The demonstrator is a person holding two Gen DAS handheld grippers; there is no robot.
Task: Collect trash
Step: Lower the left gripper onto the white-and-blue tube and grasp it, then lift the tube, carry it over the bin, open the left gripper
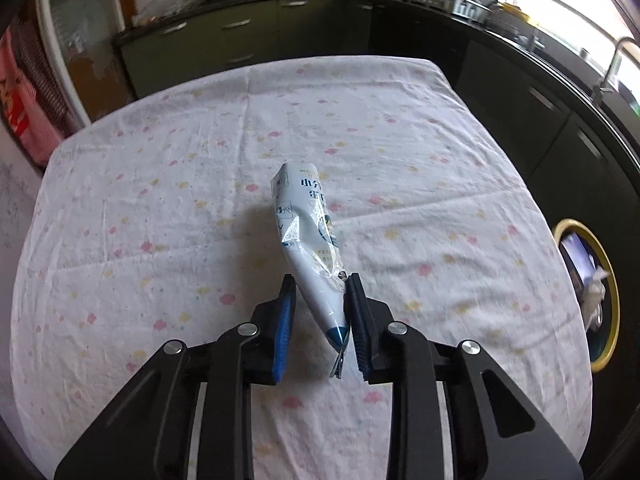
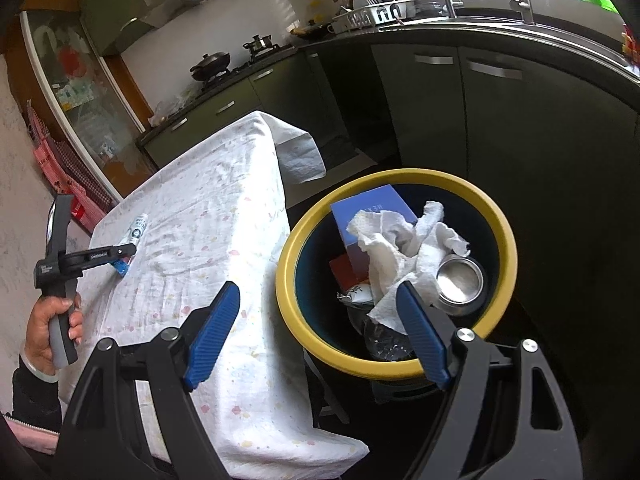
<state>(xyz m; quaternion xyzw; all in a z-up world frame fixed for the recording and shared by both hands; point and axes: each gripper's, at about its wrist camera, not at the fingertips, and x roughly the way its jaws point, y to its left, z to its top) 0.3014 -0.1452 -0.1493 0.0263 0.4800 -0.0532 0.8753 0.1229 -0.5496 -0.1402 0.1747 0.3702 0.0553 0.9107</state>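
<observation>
A crumpled white and blue wrapper [image 1: 310,240] stands tilted between the fingers of my left gripper [image 1: 320,284], which is shut on its lower end above the flowered tablecloth [image 1: 160,200]. The wrapper also shows in the right wrist view [image 2: 136,234], held by the left gripper [image 2: 122,254]. My right gripper [image 2: 316,296] is open and empty, between the table edge and the yellow-rimmed trash bin [image 2: 500,216]. The bin holds crumpled paper towel [image 2: 404,248], a blue box [image 2: 368,204] and a metal can [image 2: 460,284].
The trash bin also shows at the right of the table in the left wrist view [image 1: 608,280]. Dark kitchen cabinets [image 1: 240,40] and a counter with pots stand behind the table. A sink and dish rack [image 2: 376,12] lie along the far counter.
</observation>
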